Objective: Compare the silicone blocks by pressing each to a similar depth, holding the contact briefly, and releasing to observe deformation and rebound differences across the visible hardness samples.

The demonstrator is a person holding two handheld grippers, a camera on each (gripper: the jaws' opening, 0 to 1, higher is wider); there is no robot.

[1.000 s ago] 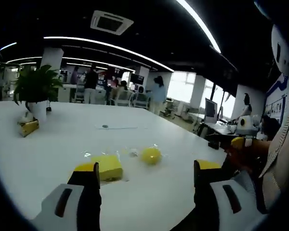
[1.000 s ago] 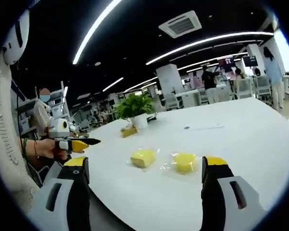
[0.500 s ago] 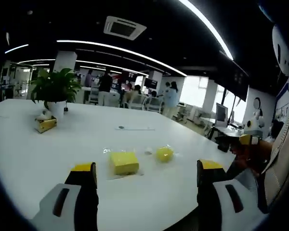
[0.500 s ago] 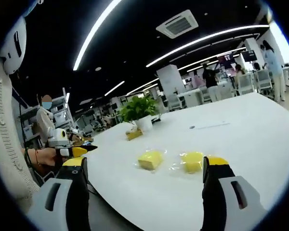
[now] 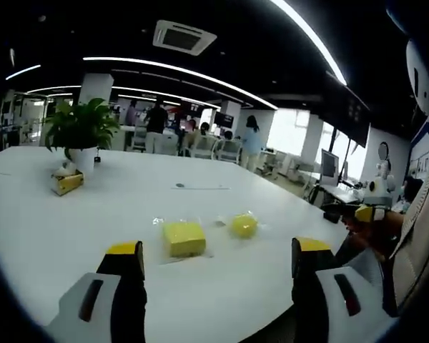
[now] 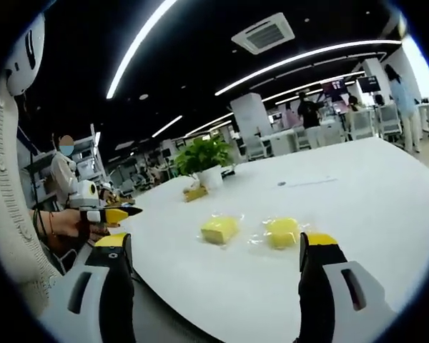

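Two yellow silicone samples in clear wrap lie on the white table [image 5: 71, 214]. A square block [image 5: 184, 238] is to the left of a rounder one [image 5: 244, 225] in the left gripper view. In the right gripper view the square block [image 6: 219, 229] sits left of the rounder block [image 6: 282, 232]. My left gripper [image 5: 213, 266] is open, held above the table short of the blocks. My right gripper [image 6: 213, 264] is open too, also short of them. The other gripper [image 6: 107, 214] shows at the left of the right gripper view, and another [image 5: 365, 212] at the right of the left gripper view.
A potted plant [image 5: 79, 136] and a small yellow box [image 5: 66, 183] stand far left on the table. A thin strip [image 5: 196, 188] lies further back. People stand among desks and chairs beyond the table. A sleeve [image 6: 11, 207] fills the left edge of the right gripper view.
Both views have shifted slightly since a second ago, so the blocks sit more centred between the jaws. The blocks themselves lie where they were, and both grippers stay open.
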